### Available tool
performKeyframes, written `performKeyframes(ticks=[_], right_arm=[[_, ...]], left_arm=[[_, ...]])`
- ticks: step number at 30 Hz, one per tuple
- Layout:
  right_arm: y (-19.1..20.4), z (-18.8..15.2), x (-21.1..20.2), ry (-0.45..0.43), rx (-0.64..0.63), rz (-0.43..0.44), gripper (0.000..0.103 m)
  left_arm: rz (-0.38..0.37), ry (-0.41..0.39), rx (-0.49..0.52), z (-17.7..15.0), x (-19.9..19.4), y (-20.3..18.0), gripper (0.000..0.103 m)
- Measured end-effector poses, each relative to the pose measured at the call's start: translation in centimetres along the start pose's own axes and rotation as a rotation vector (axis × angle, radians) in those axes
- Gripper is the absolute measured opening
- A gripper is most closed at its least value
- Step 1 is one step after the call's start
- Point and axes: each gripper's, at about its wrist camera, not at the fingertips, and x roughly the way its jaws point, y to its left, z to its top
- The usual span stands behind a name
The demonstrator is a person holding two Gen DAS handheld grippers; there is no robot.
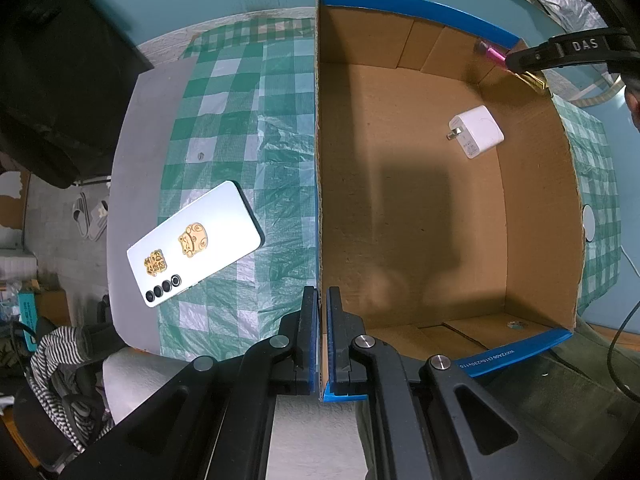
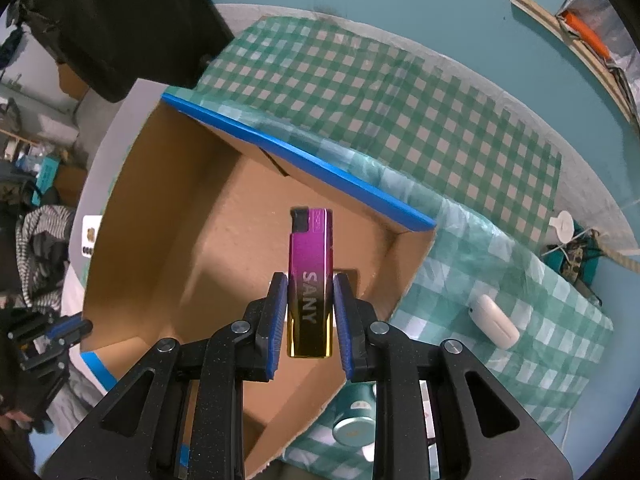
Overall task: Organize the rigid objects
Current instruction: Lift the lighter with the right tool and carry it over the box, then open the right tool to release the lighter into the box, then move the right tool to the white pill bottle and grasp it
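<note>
I see the phone (image 1: 195,243) lying left of the box (image 1: 532,216) on the checked cloth (image 1: 240,128). Left gripper (image 1: 323,300) jaws pinch the box wall. Charger (image 1: 476,131) sits inside. Right gripper (image 2: 311,284) clamps the lighter (image 2: 311,280) above the box.

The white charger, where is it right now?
In the left wrist view the charger lies on the floor of the cardboard box, toward its far right corner, near the right gripper holding a lighter.
</note>
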Motion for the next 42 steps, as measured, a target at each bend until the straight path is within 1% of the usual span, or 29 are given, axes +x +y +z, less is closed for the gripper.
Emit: performKeyframes(ticks=[8, 12, 15, 18, 22, 32, 42], right_arm=[[-0.1, 0.2, 0.4, 0.003, 0.006, -0.008, 0.021], [-0.3, 0.1, 0.0, -0.010, 0.016, -0.010, 0.022], [-0.8, -0.4, -0.8, -0.023, 0.028, -0.008, 0.032], [-1.2, -1.0, -1.8, -0.038, 0.036, -0.002, 0.035], [-1.9, -1.9, -2.9, -0.050, 0.050, -0.005, 0.046], [-4.9, -4.8, -4.3, -0.041, 0.151, -0.010, 0.048], [-7.7, -7.8, -1.4, 0.032, 0.283, 0.026, 0.049]], left_arm=[[0.000, 0.001, 0.000, 0.0, 0.0, 0.0, 0.004], [0.001, 0.002, 0.001, 0.0, 0.0, -0.1, 0.004], [0.000, 0.001, 0.001, 0.0, 0.0, -0.1, 0.004], [-0.001, 0.001, 0.001, 0.0, 0.0, -0.1, 0.004], [0.000, 0.003, 0.004, -0.1, 0.0, -0.2, 0.004], [0.000, 0.004, 0.007, 0.0, 0.0, -0.2, 0.004], [0.000, 0.005, 0.008, 0.1, 0.0, -0.2, 0.004]])
